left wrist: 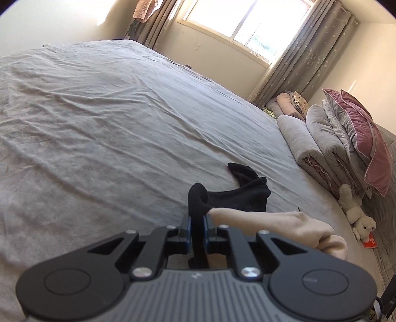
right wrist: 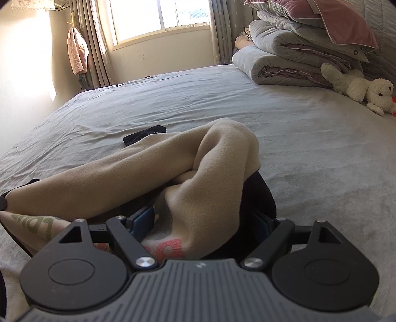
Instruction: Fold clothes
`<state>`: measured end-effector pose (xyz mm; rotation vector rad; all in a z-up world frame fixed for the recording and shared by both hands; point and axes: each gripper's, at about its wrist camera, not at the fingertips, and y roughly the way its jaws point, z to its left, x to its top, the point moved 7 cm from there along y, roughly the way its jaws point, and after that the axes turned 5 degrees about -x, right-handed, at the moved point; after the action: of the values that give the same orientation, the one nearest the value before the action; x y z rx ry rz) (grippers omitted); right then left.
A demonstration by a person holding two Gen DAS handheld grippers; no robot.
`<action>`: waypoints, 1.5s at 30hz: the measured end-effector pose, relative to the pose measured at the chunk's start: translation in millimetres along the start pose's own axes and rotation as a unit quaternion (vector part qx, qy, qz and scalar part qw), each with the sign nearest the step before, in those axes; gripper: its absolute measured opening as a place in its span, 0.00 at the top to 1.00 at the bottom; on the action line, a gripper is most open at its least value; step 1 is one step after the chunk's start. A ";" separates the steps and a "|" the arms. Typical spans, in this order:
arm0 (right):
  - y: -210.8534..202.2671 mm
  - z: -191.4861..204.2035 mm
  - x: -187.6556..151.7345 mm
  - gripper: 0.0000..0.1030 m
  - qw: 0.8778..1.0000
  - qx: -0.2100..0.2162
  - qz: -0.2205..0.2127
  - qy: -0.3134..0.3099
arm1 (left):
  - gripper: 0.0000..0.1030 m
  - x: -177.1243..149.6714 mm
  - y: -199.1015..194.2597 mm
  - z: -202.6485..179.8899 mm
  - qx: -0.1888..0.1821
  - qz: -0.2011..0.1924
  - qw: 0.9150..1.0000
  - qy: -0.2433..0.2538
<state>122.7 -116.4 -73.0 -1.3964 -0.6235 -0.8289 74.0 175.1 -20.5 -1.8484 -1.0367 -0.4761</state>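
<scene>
Cream fleece garment with black trim (right wrist: pixel 153 171) lies bunched on the grey-sheeted bed (right wrist: pixel 309 148). Left gripper (left wrist: pixel 196 223) fingers clamped on its black edge. Right gripper (right wrist: pixel 208 223) fingers apart, fleece between them, not pinched. Judged light, limp, unslippery; best held at hems or corners.

Garment (right wrist: pixel 198 173) lies on the bed (right wrist: pixel 309 148) between my right gripper's (right wrist: pixel 208 223) fingers; sock (left wrist: pixel 222 195) sits in my left gripper (left wrist: pixel 196 223). Folded quilts (right wrist: pixel 284 57), pillow (right wrist: pixel 334 22) on top, toy (right wrist: pixel 358 89) beside them, far right. Window (right wrist: pixel 158 14) behind bed.
</scene>
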 end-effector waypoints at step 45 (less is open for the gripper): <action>0.0 11.6 -16.2 0.11 0.998 0.027 0.046 -0.030 | 0.90 -1.0 6.1 5.8 0.014 0.006 1.000 -0.014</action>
<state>114.3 -102.6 -84.8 -1.3938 -0.6182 -0.6937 77.9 178.4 -27.3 -1.8413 -1.0456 -0.4269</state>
